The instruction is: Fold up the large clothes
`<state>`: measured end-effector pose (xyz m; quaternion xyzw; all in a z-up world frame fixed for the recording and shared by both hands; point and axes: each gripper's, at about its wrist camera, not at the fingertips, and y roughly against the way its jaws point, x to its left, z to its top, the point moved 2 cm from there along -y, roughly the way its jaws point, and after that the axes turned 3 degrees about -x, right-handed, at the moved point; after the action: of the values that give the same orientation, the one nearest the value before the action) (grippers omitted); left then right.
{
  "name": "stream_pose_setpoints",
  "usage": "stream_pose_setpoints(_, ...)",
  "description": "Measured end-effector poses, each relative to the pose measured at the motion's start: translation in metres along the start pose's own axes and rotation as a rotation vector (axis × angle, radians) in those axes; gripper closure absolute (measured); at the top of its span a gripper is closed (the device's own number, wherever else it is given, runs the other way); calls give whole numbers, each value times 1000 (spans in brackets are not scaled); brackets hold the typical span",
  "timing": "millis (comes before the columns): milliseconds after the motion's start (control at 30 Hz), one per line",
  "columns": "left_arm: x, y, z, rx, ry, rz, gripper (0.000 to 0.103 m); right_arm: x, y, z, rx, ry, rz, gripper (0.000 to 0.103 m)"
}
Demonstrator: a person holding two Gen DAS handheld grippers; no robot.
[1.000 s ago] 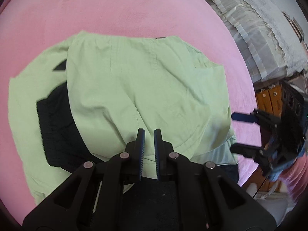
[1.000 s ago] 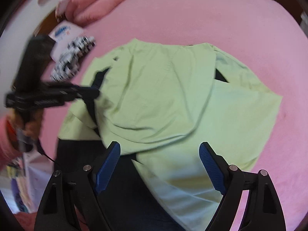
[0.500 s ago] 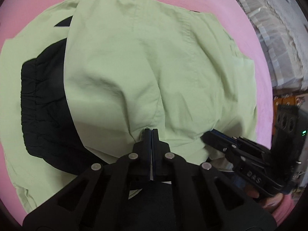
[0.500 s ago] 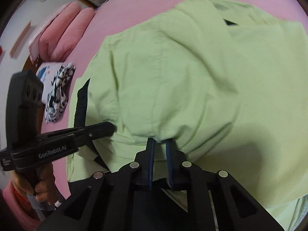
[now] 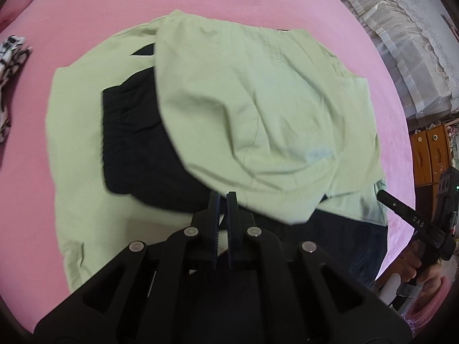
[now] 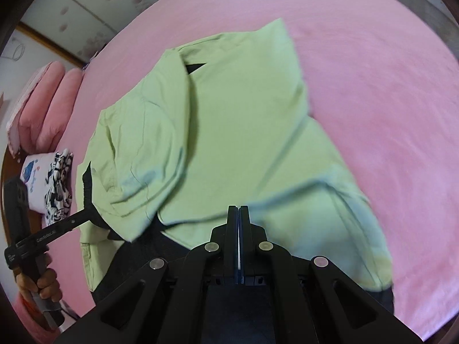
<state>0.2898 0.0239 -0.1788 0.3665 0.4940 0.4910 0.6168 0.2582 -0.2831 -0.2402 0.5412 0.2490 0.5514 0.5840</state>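
Note:
A light green garment (image 5: 258,109) with black lining (image 5: 137,143) lies spread on the pink bed (image 5: 86,14). One green flap is folded over the middle. My left gripper (image 5: 223,197) is shut, its tips pinching the near edge of that flap. In the right wrist view the same gripper (image 6: 91,215) grips the flap's left corner. My right gripper (image 6: 238,209) is shut on the garment's near hem (image 6: 287,200), which looks raised and blurred. From the left wrist view the right gripper (image 5: 385,196) meets the cloth's right edge.
A black-and-white patterned cloth (image 6: 57,183) and pink pillows (image 6: 43,100) sit at the bed's left end. Pale pleated fabric (image 5: 401,43) and a wooden cabinet (image 5: 427,157) stand past the right side. Dark blue cloth (image 5: 344,235) lies under the garment's near edge. A hand (image 6: 43,281) holds each gripper.
The right gripper's jaws went from wide open to shut on the near hem. The left gripper's small gap closed at the flap's edge. Both cameras then drew back from the garment.

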Motion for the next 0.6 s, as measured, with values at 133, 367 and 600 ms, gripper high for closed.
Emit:
stream_pose_setpoints(133,7,23,-31,47,-1,-5,101,-12,29,-34,-12,-114,-29,100)
stream_pose_setpoints(367,14,61,-89,82,10,50,101,-5,65,-100,22,-143,-14,97)
stream_pose_setpoints(600,18,95,-159,71,90,173,101,-17,79,-161,94,-225,58,79)
